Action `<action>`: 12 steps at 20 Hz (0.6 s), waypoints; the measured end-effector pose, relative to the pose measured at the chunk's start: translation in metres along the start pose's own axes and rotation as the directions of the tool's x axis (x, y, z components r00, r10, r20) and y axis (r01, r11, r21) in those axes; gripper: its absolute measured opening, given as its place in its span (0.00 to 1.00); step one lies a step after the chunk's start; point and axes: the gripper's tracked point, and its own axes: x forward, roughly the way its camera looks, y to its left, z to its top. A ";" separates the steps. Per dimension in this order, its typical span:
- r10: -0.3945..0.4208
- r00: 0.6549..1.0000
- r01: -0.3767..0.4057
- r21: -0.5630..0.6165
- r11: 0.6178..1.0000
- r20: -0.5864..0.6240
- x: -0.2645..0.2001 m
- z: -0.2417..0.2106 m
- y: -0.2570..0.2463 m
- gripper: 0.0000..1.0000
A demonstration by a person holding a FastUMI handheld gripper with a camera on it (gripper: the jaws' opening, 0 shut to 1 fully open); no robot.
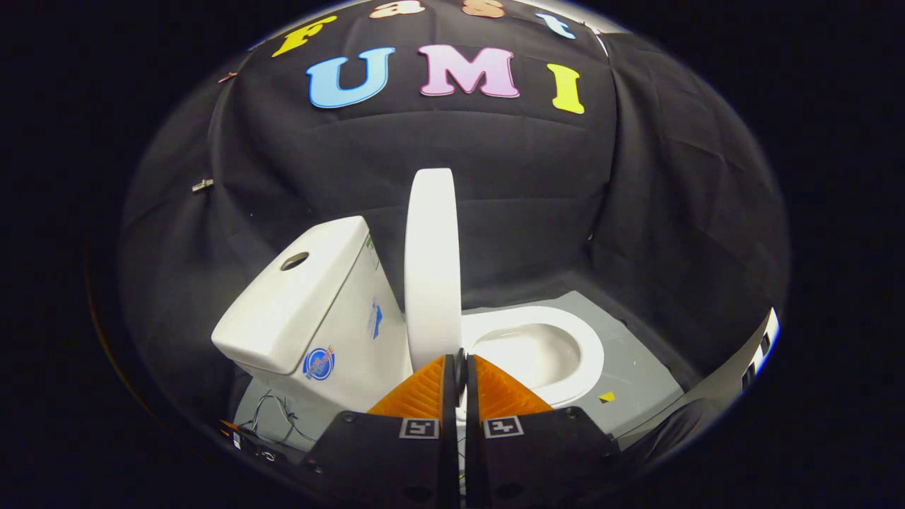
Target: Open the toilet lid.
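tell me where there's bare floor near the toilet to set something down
The grey floor beyond the bowl is bare up to the black cloth, save a small yellow marker. By the tank it is crowded: loose wires lie at its base. The lid stands upright just ahead of the tool, whose fingers are nearly closed.

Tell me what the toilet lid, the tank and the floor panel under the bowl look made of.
Toilet lid: probably smooth white plastic, thin with a soft sheen. Tank: likely glazed ceramic, thick-walled and glossy. Floor panel: matte grey sheet, material unclear. The tongs are nearly closed just before the lid's lower edge.
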 end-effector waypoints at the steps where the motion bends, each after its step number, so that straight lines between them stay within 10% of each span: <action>1: 0.001 1.000 -0.001 -0.015 1.000 0.008 -0.001 0.000 0.007 0.09; 12: 0.056 0.997 -0.048 -0.139 0.989 0.050 -0.007 -0.009 0.074 0.12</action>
